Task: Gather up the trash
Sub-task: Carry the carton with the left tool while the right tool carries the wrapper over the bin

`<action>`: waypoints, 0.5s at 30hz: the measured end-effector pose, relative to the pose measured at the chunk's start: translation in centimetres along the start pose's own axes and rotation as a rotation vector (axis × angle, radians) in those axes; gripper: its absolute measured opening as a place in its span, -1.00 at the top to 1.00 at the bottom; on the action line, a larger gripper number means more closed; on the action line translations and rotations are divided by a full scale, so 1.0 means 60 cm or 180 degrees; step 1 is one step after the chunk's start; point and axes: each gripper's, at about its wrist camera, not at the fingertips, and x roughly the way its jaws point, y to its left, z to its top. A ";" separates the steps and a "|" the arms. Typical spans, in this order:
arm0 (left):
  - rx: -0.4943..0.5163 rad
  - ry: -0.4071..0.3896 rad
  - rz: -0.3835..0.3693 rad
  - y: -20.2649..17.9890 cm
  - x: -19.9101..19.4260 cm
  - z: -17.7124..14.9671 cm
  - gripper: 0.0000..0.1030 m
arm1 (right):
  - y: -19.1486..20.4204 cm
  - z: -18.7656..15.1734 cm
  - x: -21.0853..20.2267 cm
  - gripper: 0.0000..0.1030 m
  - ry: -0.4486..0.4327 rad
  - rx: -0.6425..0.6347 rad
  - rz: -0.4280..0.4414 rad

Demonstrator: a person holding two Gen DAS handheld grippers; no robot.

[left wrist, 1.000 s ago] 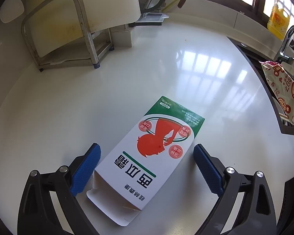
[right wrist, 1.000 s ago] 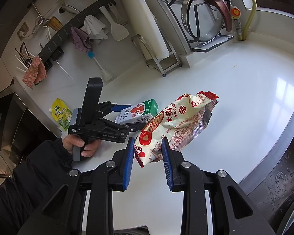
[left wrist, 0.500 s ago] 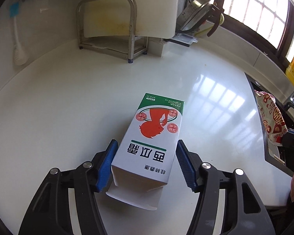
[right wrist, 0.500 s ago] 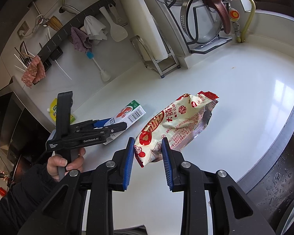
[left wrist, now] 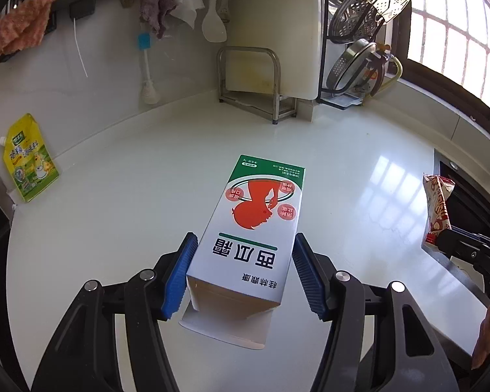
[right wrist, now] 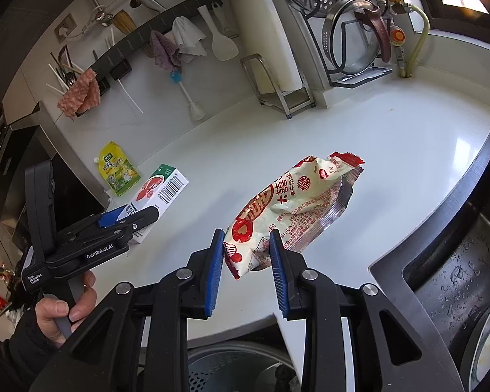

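My left gripper point(left wrist: 243, 269) is shut on a white and green carton point(left wrist: 254, 225) with a red figure, held clear of the white counter point(left wrist: 114, 202), its open flap hanging toward me. In the right wrist view the same carton point(right wrist: 160, 192) sticks out of the left gripper point(right wrist: 127, 217), which a hand holds at the left. My right gripper point(right wrist: 246, 254) is shut on a crinkled red and cream snack wrapper point(right wrist: 294, 202), lifted over the counter's front edge. That wrapper point(left wrist: 436, 202) shows at the right edge of the left wrist view.
A yellow pouch point(left wrist: 27, 158) leans on the back wall at the left. A steel rack point(left wrist: 250, 85) and a dish rack with lids point(left wrist: 362, 49) stand at the back. A dark sink point(right wrist: 457, 261) lies right, and a perforated steel vessel point(right wrist: 232, 369) below the counter's front edge.
The left gripper closed on the carton, lifted it off the counter and swung left and back, so the wall and yellow pouch came into view. The right gripper drew back a little with the wrapper.
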 end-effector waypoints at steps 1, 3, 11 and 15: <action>-0.0032 0.0009 0.0022 -0.002 -0.014 -0.010 -0.13 | 0.007 -0.007 -0.008 0.47 0.0007 -0.0002 0.0015; -0.0078 0.0005 0.0063 -0.009 -0.040 -0.030 -0.13 | 0.019 -0.023 -0.025 0.47 0.0018 -0.0006 0.0031; -0.0160 -0.0056 0.0167 -0.048 -0.138 -0.113 -0.13 | 0.059 -0.101 -0.088 0.47 0.0059 -0.0088 -0.0016; -0.0147 -0.0078 0.0187 -0.079 -0.176 -0.160 -0.13 | 0.071 -0.147 -0.118 0.47 0.0105 -0.0153 -0.0086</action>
